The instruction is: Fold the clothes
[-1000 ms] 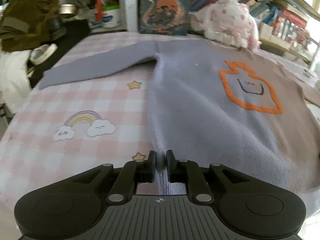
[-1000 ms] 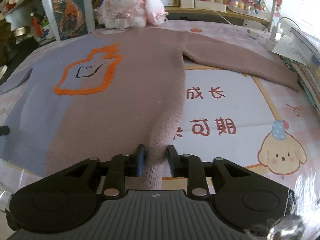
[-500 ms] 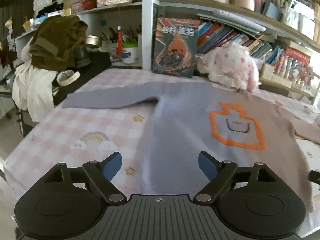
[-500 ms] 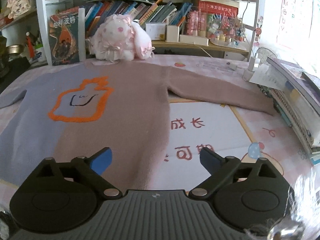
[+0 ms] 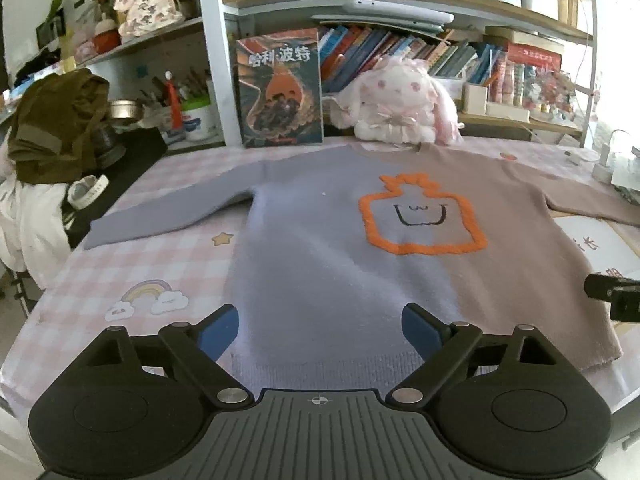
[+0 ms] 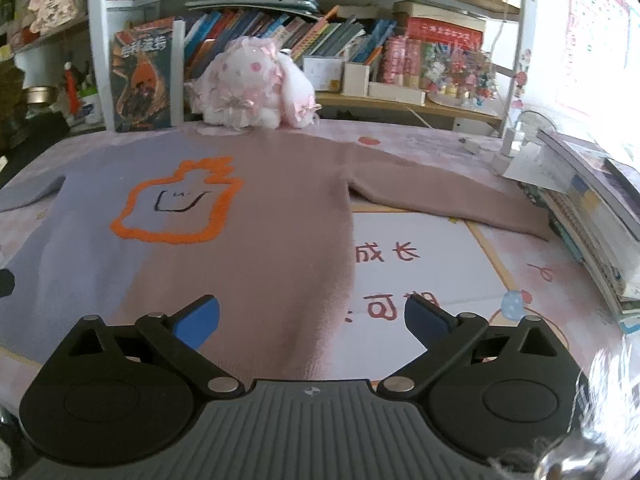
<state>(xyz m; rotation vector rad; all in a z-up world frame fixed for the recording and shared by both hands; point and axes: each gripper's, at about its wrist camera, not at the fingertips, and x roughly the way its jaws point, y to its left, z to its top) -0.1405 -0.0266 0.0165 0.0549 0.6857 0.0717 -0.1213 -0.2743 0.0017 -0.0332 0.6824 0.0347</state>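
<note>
Bookshelves back my table (image 5: 132,276), where one fuzzy sweater (image 5: 320,264), half lilac, half mauve, lies flat, both sleeves spread, while my left gripper (image 5: 320,330) and right gripper (image 6: 312,318) are opening, nothing between them.

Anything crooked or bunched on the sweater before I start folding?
Nothing stands out. The sweater lies flat, face up, both sleeves spread outward; its hem sits near the table edge, free of both open grippers.
</note>
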